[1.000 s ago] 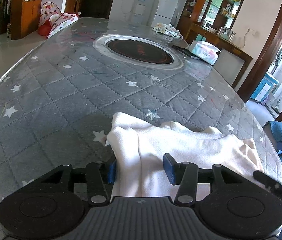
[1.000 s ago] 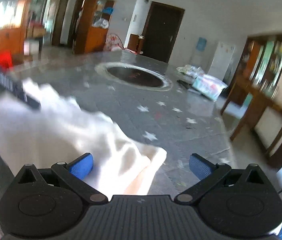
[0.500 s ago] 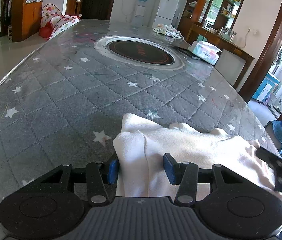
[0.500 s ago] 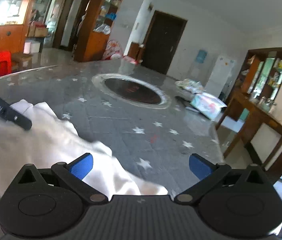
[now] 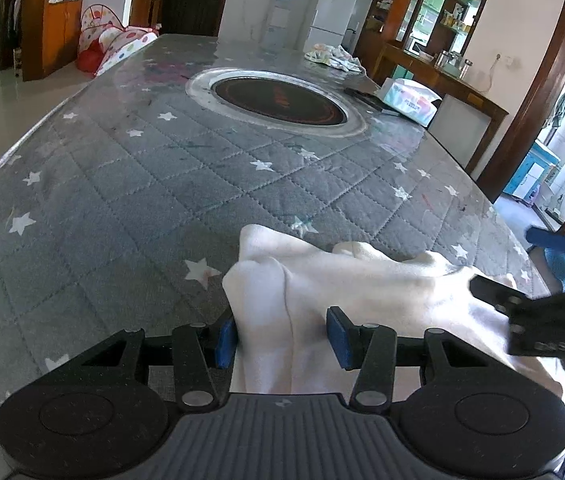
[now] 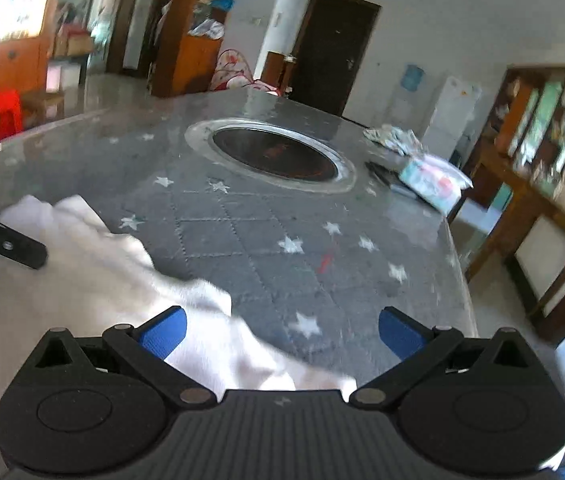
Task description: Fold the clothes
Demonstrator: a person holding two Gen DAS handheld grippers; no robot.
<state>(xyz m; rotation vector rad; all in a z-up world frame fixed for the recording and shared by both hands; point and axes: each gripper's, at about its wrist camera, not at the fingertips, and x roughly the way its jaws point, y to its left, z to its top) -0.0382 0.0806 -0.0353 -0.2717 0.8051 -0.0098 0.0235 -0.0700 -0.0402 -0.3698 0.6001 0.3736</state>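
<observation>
Mid-fold: left gripper (image 5: 282,336) has a bunched fold of the white garment (image 5: 362,280) between its pads, grip looks closed on it, cloth at the tabletop's (image 5: 142,200) near edge; right gripper (image 6: 282,332) spread wide, holding nothing, likely needs the free corner next.

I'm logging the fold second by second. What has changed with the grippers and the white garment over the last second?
The right gripper swung across the near right end of the white garment and now hovers there, jaws wide open, gripping nothing. The cloth's left fold bunched slightly toward the left gripper. Unchanged: the left gripper's jaws straddle that fold at the same partial opening, and the garment lies on the grey star-print table cover.
</observation>
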